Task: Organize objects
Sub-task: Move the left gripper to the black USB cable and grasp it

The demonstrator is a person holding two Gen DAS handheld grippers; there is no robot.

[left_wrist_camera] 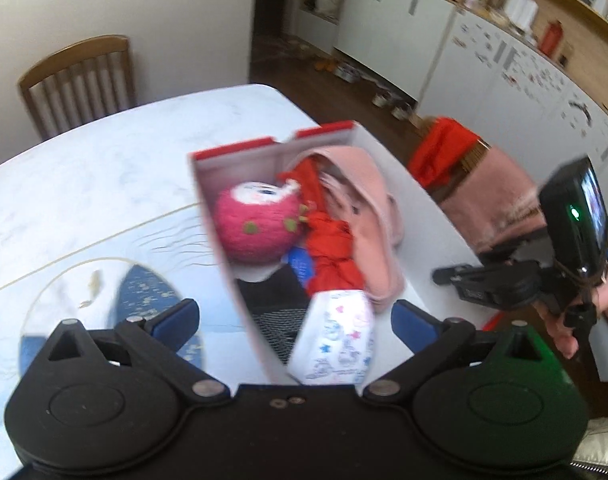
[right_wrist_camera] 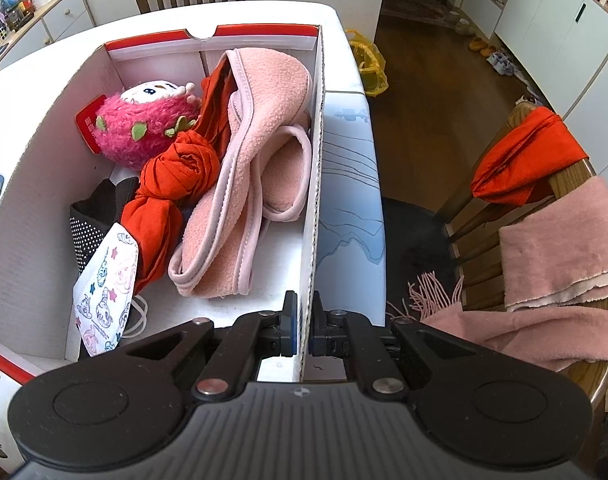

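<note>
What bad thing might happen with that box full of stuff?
The right gripper pinches only the box's thin side wall, so pulling hard might bend or tear the cardboard. The box looks tilted in the left view, and the patterned face mask lies near its low end, so it might slide out. The open left gripper holds nothing to steady things.

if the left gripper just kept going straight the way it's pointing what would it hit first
Most likely the patterned face mask, which sits between the open left gripper fingers at the near end of the box. Beyond it lie the red cloth and pink fleece. Depth is hard to judge in the blurred view.
</note>
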